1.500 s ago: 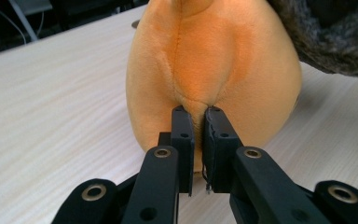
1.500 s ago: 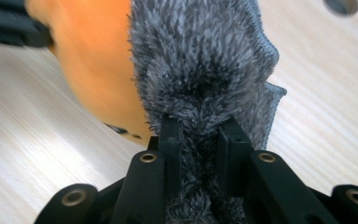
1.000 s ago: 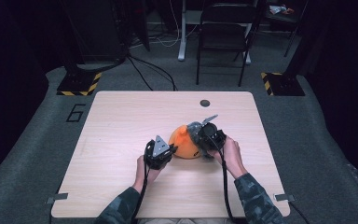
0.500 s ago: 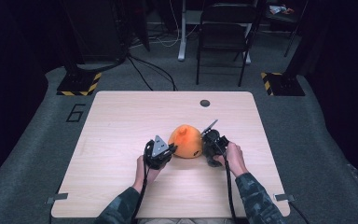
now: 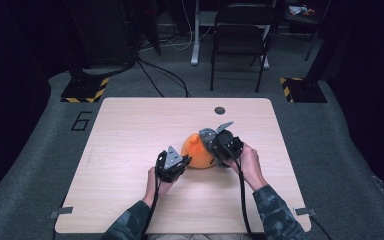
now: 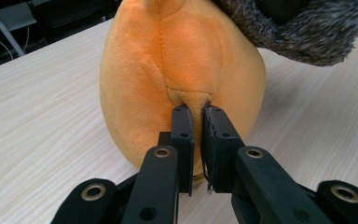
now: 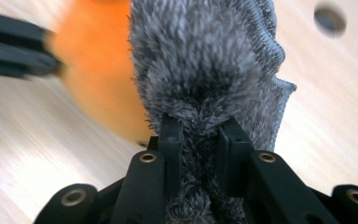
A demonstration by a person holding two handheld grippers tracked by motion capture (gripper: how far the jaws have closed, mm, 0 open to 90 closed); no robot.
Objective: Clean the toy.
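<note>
Two grippers work one orange plush toy (image 5: 196, 155) near the middle of the pale wooden table (image 5: 130, 130), slightly toward the person's side.

Left gripper (image 6: 196, 112): jaws nearly pressed together, nipping a small fold of the orange fabric low on the toy's rounded flank. In the left gripper view the plush bulges directly ahead of and above the jaw tips, seam running down to the pinch point. In the high view this left gripper (image 5: 170, 164) sits just beside the toy's near-left edge, touching it.

Right gripper (image 7: 199, 128): jaws clamped on a bunch of grey fuzzy cloth (image 7: 205, 60), pile squeezed between the pads. The cloth rises ahead of the jaws and lies against the orange body, which shows behind it to the left, blurred. A ribbed hem edges the cloth on its right side. In the high view the right gripper (image 5: 220, 146) sits at the toy's right, tight against it.

Toy lies between the two tools, base on the table. Grey cloth (image 6: 303, 28) drapes over its upper right in the left gripper view. Round hole (image 5: 220, 110) in the tabletop beyond the toy, well apart.
</note>
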